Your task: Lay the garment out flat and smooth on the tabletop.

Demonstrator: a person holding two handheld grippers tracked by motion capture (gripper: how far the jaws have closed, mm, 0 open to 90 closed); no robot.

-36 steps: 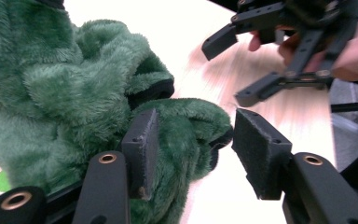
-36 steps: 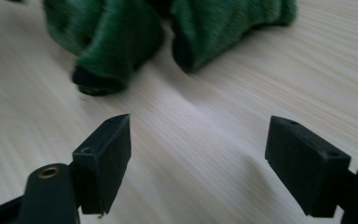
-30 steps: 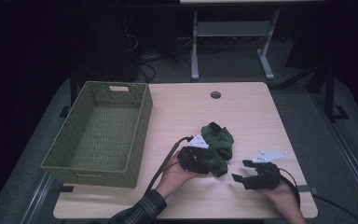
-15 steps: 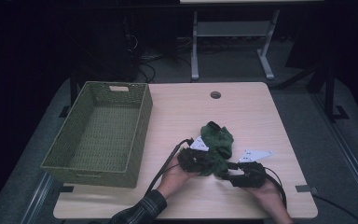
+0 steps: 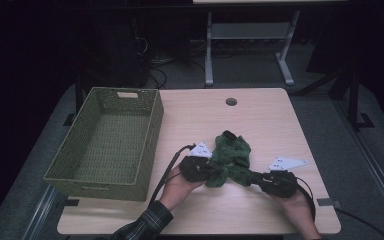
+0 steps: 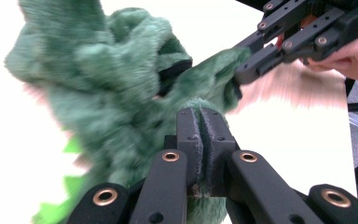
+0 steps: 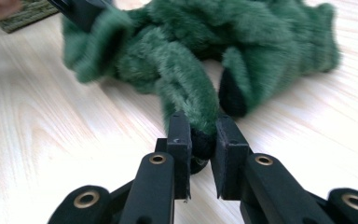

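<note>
Green plush toy [image 5: 231, 156] crumpled on pale wooden table [image 5: 260, 120], toward the near edge at about six o'clock from the cable hole [image 5: 231, 101]; woven green basket [image 5: 105, 140] at nine o'clock, well apart, nothing visible inside. Largest first: table, then basket, then toy, then the two tools. Long axis of the toy hard to call while bunched, but roughly from twelve o'clock down to the pinched limbs at six, with one limb stretched out toward four o'clock. Left gripper [image 6: 204, 135] clamped tight on a fold of fur at the toy's seven o'clock side, jaws just now drawn together with pile squeezed between the pads. Right gripper [image 7: 200, 140] closing on the dark tip of a limb [image 7: 200, 140] at the four o'clock side, jaws just narrowed, pads against the tip though a slim gap remains beside it. Step in hand, by judgement: securing a two-point hold before a lift. Next move likely calls for raising both hands together, keeping the span between them steady so the fur does not slip, then carrying toward nine o'clock over the basket rim. Risk: thin pinch on the limb tip pulling free under the toy's weight.
</note>
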